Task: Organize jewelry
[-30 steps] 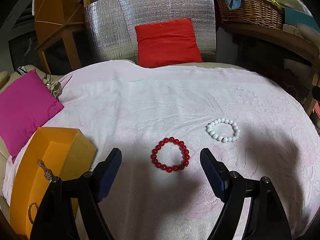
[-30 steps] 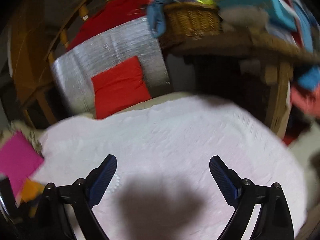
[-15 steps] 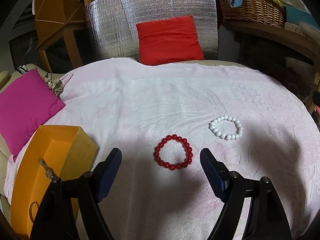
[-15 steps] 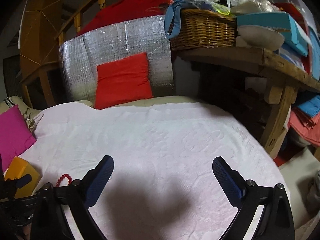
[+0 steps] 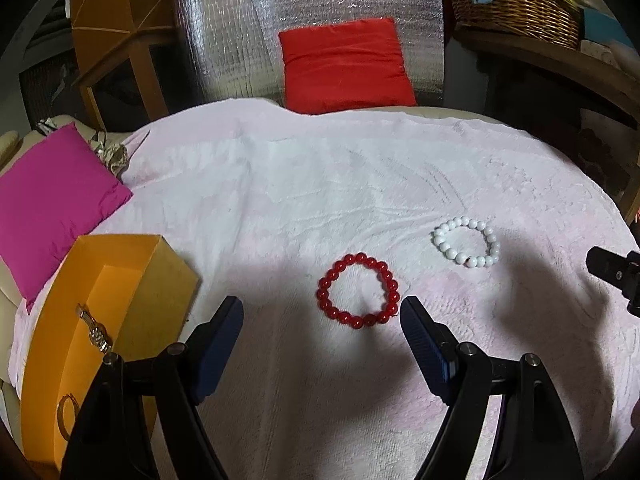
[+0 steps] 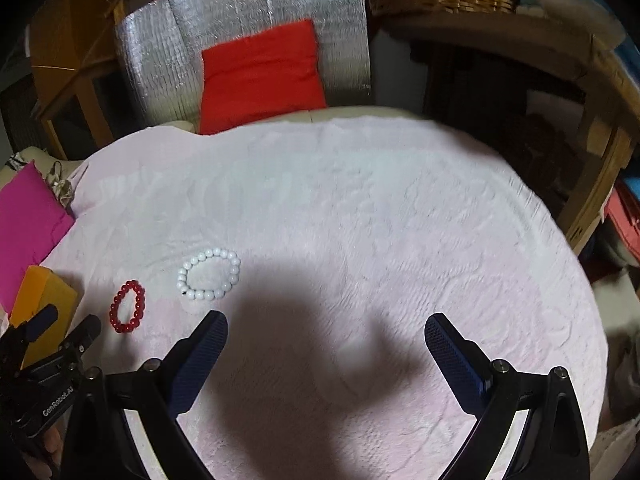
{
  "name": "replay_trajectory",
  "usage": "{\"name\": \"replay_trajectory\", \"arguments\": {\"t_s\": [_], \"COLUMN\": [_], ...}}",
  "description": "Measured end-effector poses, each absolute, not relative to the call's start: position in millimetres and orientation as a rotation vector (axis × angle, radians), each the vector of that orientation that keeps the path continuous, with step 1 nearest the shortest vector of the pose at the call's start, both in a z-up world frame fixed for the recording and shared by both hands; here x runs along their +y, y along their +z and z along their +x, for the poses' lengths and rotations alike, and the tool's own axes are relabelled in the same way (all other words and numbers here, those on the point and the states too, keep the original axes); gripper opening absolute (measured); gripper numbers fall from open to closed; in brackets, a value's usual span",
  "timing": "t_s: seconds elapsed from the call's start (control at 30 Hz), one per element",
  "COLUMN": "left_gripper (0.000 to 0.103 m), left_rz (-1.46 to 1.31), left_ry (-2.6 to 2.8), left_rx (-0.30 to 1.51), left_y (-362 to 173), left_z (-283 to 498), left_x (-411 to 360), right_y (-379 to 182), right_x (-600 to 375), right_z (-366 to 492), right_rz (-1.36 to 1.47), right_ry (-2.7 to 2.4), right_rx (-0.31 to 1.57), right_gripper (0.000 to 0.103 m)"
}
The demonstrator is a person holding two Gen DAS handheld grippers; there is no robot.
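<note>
While nothing is held between its blue pads, the left gripper (image 5: 321, 326) is seen spread wide above the pale pink towel (image 5: 320, 184), with its fingers angled down toward the cloth. Just ahead of the gap between its fingers, a red bead bracelet (image 5: 359, 290) is laid flat on the towel, untouched. Beyond it and to the right, apart from it, a white bead bracelet (image 5: 466, 241) is laid flat as well. At the left of this gripper, an orange box (image 5: 132, 280) is stood open on the towel, and a gold watch (image 5: 94, 330) and a gold ring-shaped piece (image 5: 64, 414) are seen inside it.

The right gripper (image 6: 326, 336) is likewise spread wide and empty, held over a bare stretch of the towel, with its shadow cast beneath it. The white bracelet is found just ahead of its left finger (image 6: 200, 356), not touching it. A magenta cushion (image 5: 52, 204) is placed at the towel's left edge, and a red cushion (image 5: 344, 64) is propped against a silver foil panel (image 5: 312, 4) behind.
</note>
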State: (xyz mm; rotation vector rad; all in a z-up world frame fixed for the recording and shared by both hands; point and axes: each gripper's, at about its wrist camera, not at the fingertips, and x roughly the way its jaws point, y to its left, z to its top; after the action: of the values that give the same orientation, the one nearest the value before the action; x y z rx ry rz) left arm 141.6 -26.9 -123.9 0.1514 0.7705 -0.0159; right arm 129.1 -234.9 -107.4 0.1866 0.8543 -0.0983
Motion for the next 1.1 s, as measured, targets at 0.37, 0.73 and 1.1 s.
{"name": "replay_trajectory", "arguments": {"t_s": [0.37, 0.73, 1.1], "left_gripper": [0.081, 0.081, 0.081], "left_rz": [0.134, 0.068, 0.133], "left_ry": [-0.012, -0.07, -0.093], "left_rx": [0.819, 0.907, 0.889], "left_y": [-131.9, -145.7, -146.8], "left_z": [150.8, 172.1, 184.3], "left_x": [-19.9, -8.3, -20.8], "right_y": [-120.3, -142.8, -156.4], "right_x": [-219.3, -205.5, -178.8], "right_z": [158.0, 202.5, 233.6], "right_rz": [0.243, 0.26, 0.181], "right_ry": [-0.018, 0.063, 0.083], "right_rx": [0.898, 0.944, 0.959], "right_gripper": [0.1, 0.065, 0.05]}}
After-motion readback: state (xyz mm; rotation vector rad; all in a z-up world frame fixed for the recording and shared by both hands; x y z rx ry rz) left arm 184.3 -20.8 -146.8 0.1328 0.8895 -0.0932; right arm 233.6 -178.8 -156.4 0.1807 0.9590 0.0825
